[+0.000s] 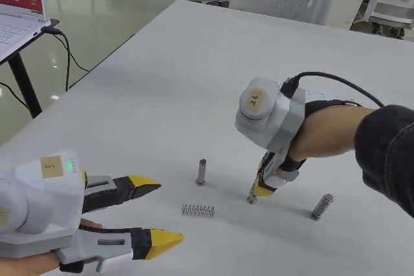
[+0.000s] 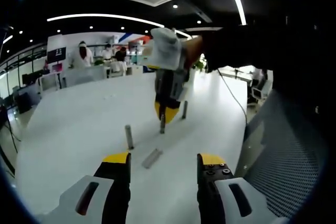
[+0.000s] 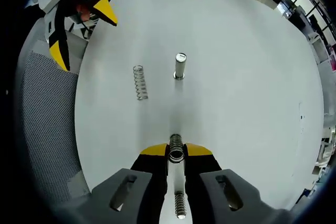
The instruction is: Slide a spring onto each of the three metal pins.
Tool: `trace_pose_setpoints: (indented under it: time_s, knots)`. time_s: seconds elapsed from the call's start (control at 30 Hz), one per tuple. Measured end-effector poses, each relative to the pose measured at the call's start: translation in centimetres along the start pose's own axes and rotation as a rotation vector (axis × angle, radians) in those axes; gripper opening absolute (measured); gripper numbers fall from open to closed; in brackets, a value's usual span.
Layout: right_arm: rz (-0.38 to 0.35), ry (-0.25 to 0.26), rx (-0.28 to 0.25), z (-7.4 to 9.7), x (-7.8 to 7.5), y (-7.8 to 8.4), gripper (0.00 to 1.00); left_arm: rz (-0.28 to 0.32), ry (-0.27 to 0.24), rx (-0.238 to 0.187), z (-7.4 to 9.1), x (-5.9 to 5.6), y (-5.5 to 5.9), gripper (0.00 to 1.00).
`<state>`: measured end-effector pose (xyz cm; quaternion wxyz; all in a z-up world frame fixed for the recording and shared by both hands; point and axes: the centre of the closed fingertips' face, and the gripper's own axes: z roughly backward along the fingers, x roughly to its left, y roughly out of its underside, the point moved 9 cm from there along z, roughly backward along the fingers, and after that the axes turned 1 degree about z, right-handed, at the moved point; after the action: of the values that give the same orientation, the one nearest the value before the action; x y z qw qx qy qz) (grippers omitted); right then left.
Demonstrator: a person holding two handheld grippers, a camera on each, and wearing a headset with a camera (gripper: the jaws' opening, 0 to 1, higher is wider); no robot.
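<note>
The right tool [image 1: 261, 189] is clamped on an upright spring [image 3: 176, 148] on the counter [image 1: 194, 95], while the left tool [image 1: 169, 214], jaws apart, hovers near a loose spring [image 1: 198, 210] lying flat.

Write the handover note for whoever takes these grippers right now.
Left gripper: open, empty, hovering low over the table.
Right gripper: shut on the held spring, pointing down at the table. The spring seems to sit over the middle pin, but the pin itself is hard to make out.
Done: the sprung pin beside the right gripper already wears its spring.
Left: seat the held spring fully and let go. Then pick up the loose spring, which lies flat, and slide it onto the bare pin standing just behind it.
</note>
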<state>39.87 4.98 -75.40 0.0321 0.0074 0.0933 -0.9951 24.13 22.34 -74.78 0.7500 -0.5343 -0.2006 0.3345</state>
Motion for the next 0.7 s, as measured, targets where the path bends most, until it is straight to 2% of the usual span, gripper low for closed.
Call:
trace_pose_setpoints:
  time_s: [0.3,0.7]
  knots:
    - [0.009,0.004,0.006,-1.03,0.11,0.28,0.09,-0.001,-0.001,0.004,0.00,0.04,0.05,0.44]
    - [0.002,-0.007,-0.009,-1.13,0.12,0.46,0.10,0.002,-0.004,0.003,0.00,0.01,0.08,0.44]
